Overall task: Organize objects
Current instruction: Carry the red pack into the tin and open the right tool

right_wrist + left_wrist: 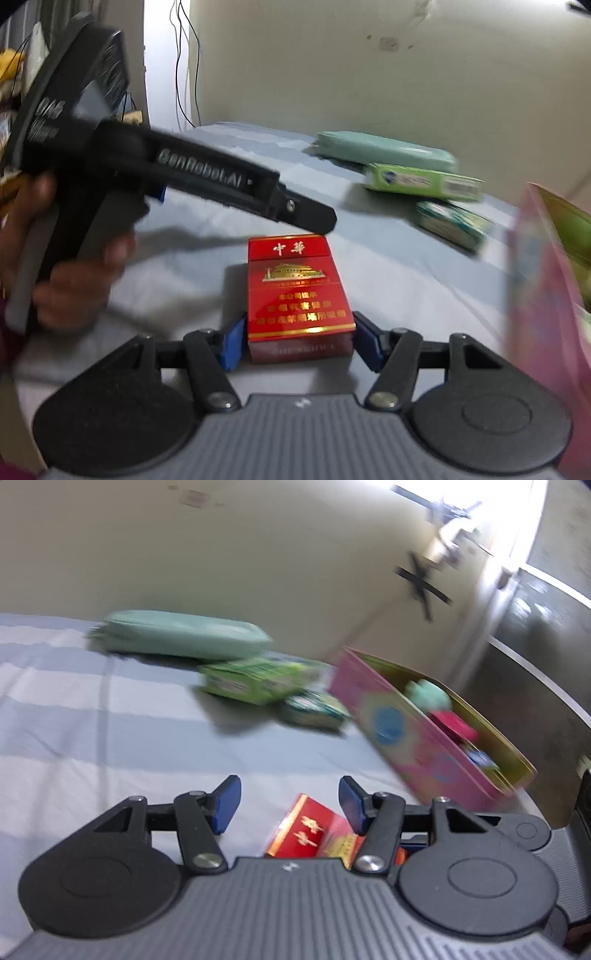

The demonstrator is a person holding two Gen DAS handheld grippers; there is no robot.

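Observation:
A red cigarette pack (pixel 297 295) sits upright between the blue pads (pixel 232 345) of my right gripper (pixel 299 343), which touch its lower sides just over the striped sheet (pixel 399 280). The left wrist view shows the same pack (pixel 314 830) low down, under and behind my left gripper (pixel 290 797), whose jaws stand open with nothing between them. A hand (pixel 74 288) holds the left gripper (pixel 321 221); its tip hangs just above the pack's top edge. At the right stands a pink open box (pixel 406 731) (pixel 543 295).
A teal pouch (pixel 184 635) (pixel 384 151), a green box (pixel 255 681) (pixel 421 181) and a small green-white pack (pixel 314 709) (pixel 454 221) lie near the wall. The pink box holds a mint soft item (pixel 428 696) and a red item (pixel 454 723).

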